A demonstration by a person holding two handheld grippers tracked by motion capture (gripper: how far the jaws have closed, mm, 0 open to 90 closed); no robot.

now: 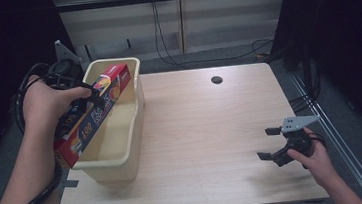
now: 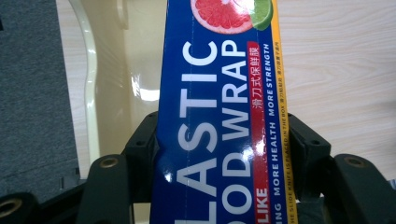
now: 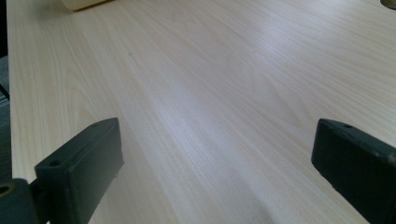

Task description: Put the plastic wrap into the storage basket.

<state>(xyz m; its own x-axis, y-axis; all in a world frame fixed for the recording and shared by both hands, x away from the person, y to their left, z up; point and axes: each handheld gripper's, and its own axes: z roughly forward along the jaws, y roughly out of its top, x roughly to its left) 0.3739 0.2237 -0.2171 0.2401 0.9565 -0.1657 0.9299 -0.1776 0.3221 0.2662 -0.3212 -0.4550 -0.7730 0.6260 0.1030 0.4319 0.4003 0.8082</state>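
L tongs (image 1: 88, 93) are clenching a long plastic wrap box (image 1: 94, 110) across its width; in the left gripper view the jaws are pressing both long sides of the box (image 2: 219, 121). Box is hanging tilted over the cream tub (image 1: 123, 152), upper end above the tub's far rim, lower end sticking out past its left wall, w/ the tub sitting at the surface's (image 1: 212, 129) left edge. R tongs (image 1: 268, 144) are resting released near the front right corner, jaws wide apart w/ nothing btwn them, bare wood ahead.
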